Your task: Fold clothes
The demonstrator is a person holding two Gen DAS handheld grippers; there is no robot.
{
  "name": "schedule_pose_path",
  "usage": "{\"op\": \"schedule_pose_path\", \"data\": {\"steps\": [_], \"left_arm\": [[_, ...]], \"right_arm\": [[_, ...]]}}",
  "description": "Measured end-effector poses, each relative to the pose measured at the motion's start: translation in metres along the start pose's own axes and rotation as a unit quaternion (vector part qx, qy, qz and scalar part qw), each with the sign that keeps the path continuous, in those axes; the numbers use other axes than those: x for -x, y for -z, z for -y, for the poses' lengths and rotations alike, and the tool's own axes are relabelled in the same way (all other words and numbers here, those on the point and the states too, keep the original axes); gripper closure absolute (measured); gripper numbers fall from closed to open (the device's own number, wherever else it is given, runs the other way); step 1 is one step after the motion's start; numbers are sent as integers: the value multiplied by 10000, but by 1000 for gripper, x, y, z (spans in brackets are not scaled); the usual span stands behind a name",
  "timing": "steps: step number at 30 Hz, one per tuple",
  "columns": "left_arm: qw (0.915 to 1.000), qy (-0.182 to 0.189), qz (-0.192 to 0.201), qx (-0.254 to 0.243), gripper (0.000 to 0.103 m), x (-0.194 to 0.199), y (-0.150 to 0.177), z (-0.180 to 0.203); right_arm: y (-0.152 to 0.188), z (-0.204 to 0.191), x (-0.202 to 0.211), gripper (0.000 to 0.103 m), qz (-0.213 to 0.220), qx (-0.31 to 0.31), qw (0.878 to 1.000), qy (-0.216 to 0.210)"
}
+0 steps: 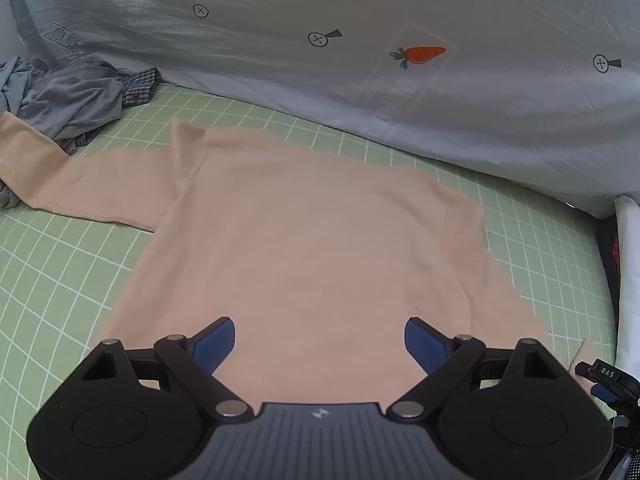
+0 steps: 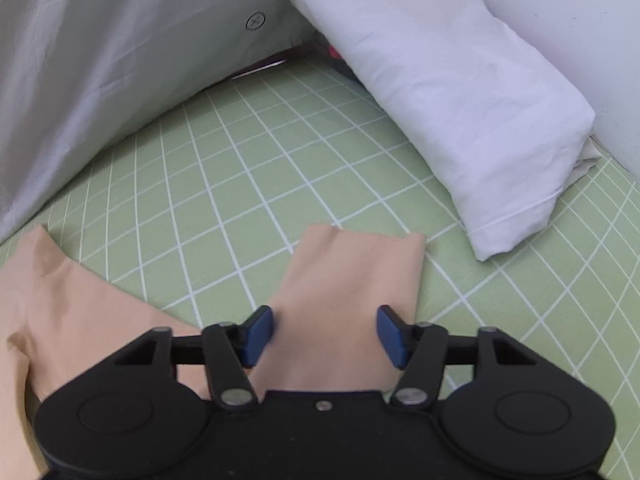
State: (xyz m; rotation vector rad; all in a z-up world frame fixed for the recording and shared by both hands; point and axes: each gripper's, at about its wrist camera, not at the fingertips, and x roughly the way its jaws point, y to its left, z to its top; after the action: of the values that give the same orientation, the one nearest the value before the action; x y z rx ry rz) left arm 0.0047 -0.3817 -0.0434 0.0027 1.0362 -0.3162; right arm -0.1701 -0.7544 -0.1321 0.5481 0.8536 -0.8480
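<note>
The peach top [image 1: 304,232] lay flat on the green checked sheet [image 1: 60,280], one sleeve stretched left toward a grey clothes heap [image 1: 68,96]. The left gripper [image 1: 319,344] hovered over its near hem, jaws wide and empty. The right gripper [image 2: 325,334] stood over the right sleeve [image 2: 352,280], jaws apart, pads not pressing it. The cloth looked light, soft and limp; pinching the cuff or hem edge seemed best.
</note>
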Motion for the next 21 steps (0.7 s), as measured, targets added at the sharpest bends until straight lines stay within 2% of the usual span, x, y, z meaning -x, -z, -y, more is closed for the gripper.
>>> {"op": "schedule_pose_path", "data": {"steps": [1, 2, 3, 5, 6, 7, 8, 10, 12, 14, 15, 16, 17, 18, 19, 21], "left_arm": [[10000, -2, 13, 17, 11, 1, 0, 0], [10000, 5, 20, 30, 11, 2, 0, 0], [10000, 17, 22, 38, 11, 2, 1, 0], [10000, 63, 26, 24, 11, 4, 2, 0], [10000, 89, 31, 8, 11, 5, 2, 1], [9999, 113, 43, -11, 11, 7, 3, 2], [9999, 135, 56, -26, 11, 9, 5, 3], [9998, 177, 52, -9, 11, 11, 7, 3], [9998, 217, 40, 21, 11, 12, 9, 3], [9997, 235, 58, 74, 11, 14, 11, 1], [9996, 227, 87, 114, 11, 16, 11, 0], [9996, 210, 128, 162, 11, 18, 11, -2], [9994, 192, 170, 211, 11, 20, 11, -4], [9993, 174, 199, 267, 11, 21, 11, -6], [9991, 164, 211, 320, 11, 22, 11, -8], [9988, 167, 232, 392, 11, 25, 12, -12]], "right_arm": [[0, 0, 1, 63, 26, 96, 9999, -67], [1, 0, 2, 81, 48, 220, 9996, -167], [2, 1, 3, 88, 57, 312, 9991, -272], [2, 1, 8, 89, 108, 324, 9989, -314], [2, 0, 10, 87, 181, 272, 9988, -359], [1, -1, 12, 79, 253, 219, 9986, -404], [0, -1, 14, 60, 326, 166, 9983, -449], [-1, -7, 12, 38, 377, 155, 9982, -437], [-1, -14, 4, 40, 340, 213, 9986, -338], [-1, -20, -7, 50, 91, 266, 9995, -112], [0, -21, -6, 53, 196, 322, 9993, -61], [1, -22, -6, 64, 188, 371, 9991, -42], [2, -22, -5, 81, 244, 434, 9988, -19], [4, -20, -3, 93, 277, 476, 9985, -20], [6, -16, 3, 99, 372, 439, 9983, -49], [10, -8, 15, 99, 577, 367, 9976, -109]]}}
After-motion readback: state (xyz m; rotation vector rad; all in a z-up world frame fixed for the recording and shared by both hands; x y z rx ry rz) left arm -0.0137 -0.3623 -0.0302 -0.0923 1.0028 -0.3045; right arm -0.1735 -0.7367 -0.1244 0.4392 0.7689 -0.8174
